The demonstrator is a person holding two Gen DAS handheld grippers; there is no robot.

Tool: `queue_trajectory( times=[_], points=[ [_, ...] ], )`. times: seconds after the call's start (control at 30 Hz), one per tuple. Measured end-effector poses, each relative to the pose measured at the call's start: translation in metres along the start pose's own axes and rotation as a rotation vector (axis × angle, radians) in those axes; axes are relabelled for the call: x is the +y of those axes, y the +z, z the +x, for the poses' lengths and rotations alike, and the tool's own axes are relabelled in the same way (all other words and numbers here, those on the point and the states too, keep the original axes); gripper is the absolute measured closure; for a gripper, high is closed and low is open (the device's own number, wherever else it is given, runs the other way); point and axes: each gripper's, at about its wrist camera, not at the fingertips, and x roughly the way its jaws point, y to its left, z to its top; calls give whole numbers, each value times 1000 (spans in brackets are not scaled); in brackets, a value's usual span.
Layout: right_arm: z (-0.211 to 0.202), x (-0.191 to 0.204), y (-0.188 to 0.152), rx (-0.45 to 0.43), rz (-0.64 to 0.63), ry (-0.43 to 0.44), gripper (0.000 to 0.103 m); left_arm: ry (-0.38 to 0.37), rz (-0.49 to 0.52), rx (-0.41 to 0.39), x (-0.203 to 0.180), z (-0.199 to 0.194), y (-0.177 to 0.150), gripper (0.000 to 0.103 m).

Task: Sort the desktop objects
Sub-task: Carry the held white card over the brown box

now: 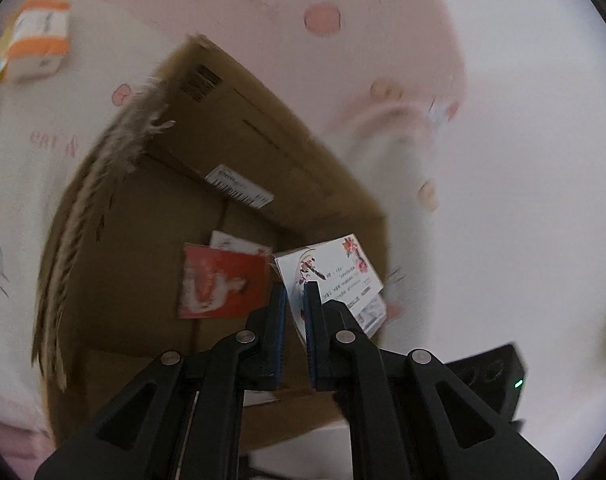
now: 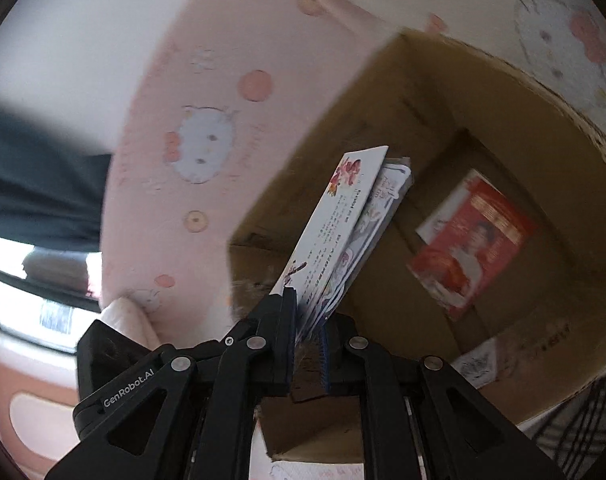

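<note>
**Cards held over box as sorting continues**

An orange packet [image 1: 39, 40] is left on the tabletop [image 1: 523, 200]. A red card [image 1: 223, 284] is already boxed [image 1: 263, 128]. Both grippers [image 1: 295, 300] [image 2: 309, 320] are clamped on a card stack [image 2: 343, 232] above it.

- Cardboard box [image 1: 239, 128]: matt brown card, its torn rim frayed and fibrous.
- Printed cards [image 2: 335, 236]: smooth paper.
- Tablecloth [image 2: 207, 92]: soft, matt pink cloth.
- Left gripper [image 1: 294, 300]: matt black plastic, metal rivets.
</note>
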Motion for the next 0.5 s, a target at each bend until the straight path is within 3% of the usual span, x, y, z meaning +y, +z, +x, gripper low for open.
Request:
queue_trajectory(
  times=[0.2, 0.4, 0.5],
  points=[
    [22, -24, 24, 76, 78, -77, 94, 74, -14, 119, 2, 40, 18, 92],
    [41, -41, 49, 133, 114, -144, 90, 94, 8, 183, 2, 75, 34, 92],
    [43, -50, 55, 136, 133, -173, 80, 103, 12, 217, 1, 92, 36, 92]
  ],
)
